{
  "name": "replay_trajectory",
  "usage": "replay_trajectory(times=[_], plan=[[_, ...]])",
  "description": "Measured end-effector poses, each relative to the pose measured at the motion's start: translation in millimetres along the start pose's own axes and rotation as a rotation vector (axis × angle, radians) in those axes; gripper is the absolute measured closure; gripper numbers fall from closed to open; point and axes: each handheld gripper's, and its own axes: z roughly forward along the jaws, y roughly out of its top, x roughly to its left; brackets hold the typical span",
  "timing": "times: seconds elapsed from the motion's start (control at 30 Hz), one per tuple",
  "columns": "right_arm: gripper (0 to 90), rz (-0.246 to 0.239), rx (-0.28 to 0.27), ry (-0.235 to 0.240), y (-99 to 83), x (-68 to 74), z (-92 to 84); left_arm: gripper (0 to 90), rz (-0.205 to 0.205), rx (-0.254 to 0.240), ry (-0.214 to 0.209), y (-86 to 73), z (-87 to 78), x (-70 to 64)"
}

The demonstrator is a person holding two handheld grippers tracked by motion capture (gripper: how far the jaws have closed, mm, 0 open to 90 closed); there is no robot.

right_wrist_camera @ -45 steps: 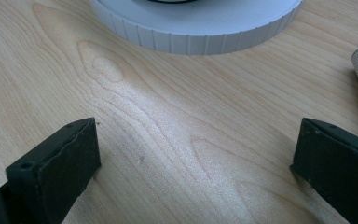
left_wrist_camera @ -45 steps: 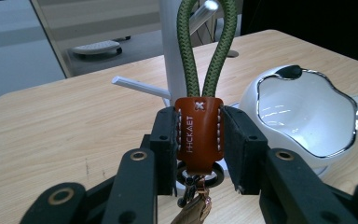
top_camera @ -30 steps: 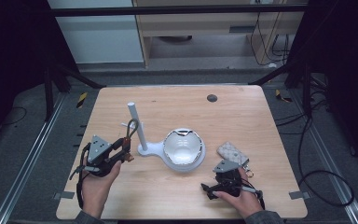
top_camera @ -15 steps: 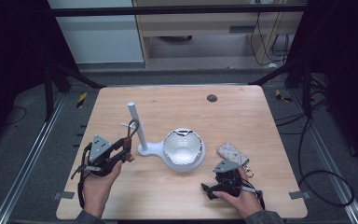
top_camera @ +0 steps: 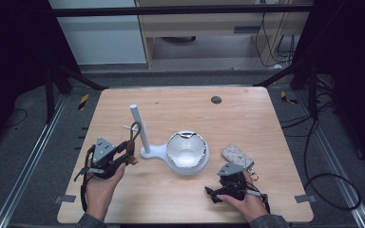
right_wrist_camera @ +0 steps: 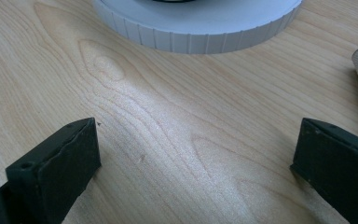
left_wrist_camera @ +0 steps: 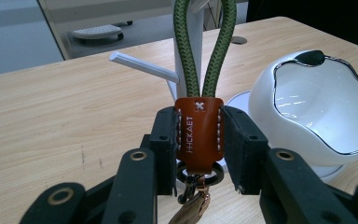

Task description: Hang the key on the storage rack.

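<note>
Up close, the left gripper (left_wrist_camera: pixel 199 140) is clamped on the brown leather tab of a keychain (left_wrist_camera: pixel 198 130), its green loop rising beside the white stand (top_camera: pixel 140 130). From above, the right gripper (top_camera: pixel 228 183) rests low on the table (top_camera: pixel 247 118), jaws spread wide with nothing between them.

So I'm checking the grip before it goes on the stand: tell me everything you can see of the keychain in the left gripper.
The keychain with the green braided cord loop and brown leather tab stands upright, its tab clamped between the left gripper's black fingers. White stitching edges the tab, with embossed lettering. A dark ring and brass-coloured clasp hang below. The loop rises before the white stand's post, beside its side peg.
</note>
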Motion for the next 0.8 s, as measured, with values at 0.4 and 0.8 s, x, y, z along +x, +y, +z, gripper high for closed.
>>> replay_trajectory(times=[0.4, 0.8], plan=[[0.5, 0.0, 0.0, 0.0, 0.0, 0.0, 0.0, 62.7, -0.012, 0.022, -0.007, 0.0, 3.5, -0.6], [0.4, 0.003, 0.0, -0.001, -0.3, 0.3, -0.3, 31.3, 0.001, 0.142, 0.016, -14.6, 13.7, 10.3]])
